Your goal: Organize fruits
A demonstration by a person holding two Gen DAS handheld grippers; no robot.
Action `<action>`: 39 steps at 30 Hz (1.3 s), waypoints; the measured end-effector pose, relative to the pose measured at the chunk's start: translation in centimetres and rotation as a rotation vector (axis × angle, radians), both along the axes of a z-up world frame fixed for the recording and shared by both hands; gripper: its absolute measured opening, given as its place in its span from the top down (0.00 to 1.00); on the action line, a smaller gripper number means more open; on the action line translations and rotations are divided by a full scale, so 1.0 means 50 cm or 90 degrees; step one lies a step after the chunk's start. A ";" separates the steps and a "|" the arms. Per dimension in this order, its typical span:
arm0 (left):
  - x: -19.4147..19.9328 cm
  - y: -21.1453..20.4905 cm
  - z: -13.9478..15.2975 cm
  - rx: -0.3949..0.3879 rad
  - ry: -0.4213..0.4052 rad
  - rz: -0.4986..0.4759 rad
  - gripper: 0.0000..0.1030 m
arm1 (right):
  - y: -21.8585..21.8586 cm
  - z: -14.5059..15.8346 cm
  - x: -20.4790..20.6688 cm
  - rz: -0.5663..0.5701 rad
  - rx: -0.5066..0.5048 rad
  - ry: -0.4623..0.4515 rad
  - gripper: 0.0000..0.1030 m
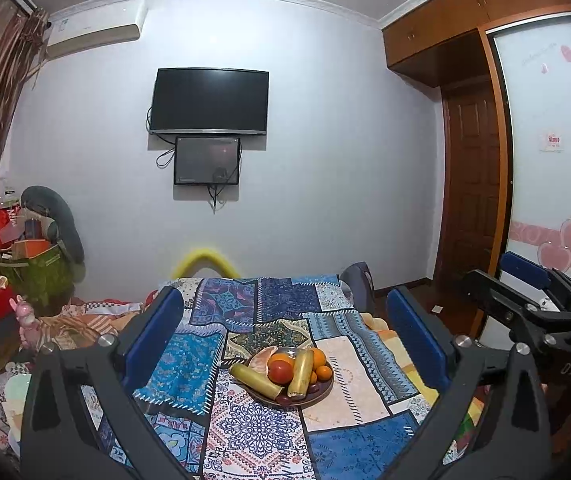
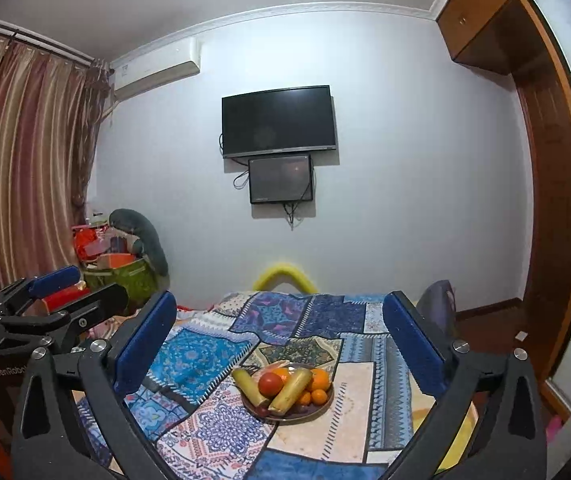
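Observation:
A dark round plate [image 1: 321, 396] of fruit sits on a patchwork cloth [image 1: 245, 420]. It holds two yellow bananas [image 1: 300, 372], a red tomato [image 1: 280, 371], several oranges [image 1: 322, 372] and a pale pomelo piece [image 1: 260, 358]. My left gripper [image 1: 285, 328] is open and empty, raised above and before the plate. The right gripper shows at that view's right edge [image 1: 525, 284]. In the right wrist view the plate [image 2: 317, 412], bananas [image 2: 290, 392] and tomato [image 2: 270, 384] lie ahead. My right gripper [image 2: 279, 328] is open and empty. The left gripper [image 2: 73, 288] shows at left.
A TV [image 1: 209, 102] and a smaller screen [image 1: 207, 161] hang on the far wall. Boxes and bags [image 1: 25, 256] pile at the left by the curtains [image 2: 25, 160]. A wooden wardrobe and door [image 1: 473, 184] stand at right. A yellow foam arch [image 1: 205, 262] is behind the cloth.

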State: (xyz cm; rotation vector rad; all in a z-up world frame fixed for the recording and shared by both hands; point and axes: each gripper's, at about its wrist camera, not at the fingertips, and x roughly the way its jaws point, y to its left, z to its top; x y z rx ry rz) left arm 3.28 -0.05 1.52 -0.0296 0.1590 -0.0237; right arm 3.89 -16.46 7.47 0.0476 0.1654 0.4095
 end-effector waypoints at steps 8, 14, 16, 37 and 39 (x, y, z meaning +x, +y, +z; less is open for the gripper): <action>-0.005 0.006 0.002 -0.006 -0.004 0.000 0.00 | -0.009 -0.007 -0.020 -0.012 -0.007 -0.003 0.00; -0.007 0.006 0.003 -0.005 -0.005 -0.001 0.00 | -0.009 -0.006 -0.029 -0.017 -0.011 -0.004 0.00; -0.007 0.004 0.003 -0.006 -0.004 -0.002 0.00 | -0.009 -0.005 -0.029 -0.018 -0.011 -0.006 0.00; -0.007 -0.003 0.002 -0.009 -0.005 -0.021 0.00 | -0.015 0.000 -0.038 -0.029 -0.014 -0.005 0.00; -0.006 -0.003 0.002 -0.009 -0.005 -0.024 0.00 | -0.016 0.002 -0.040 -0.028 -0.015 -0.006 0.00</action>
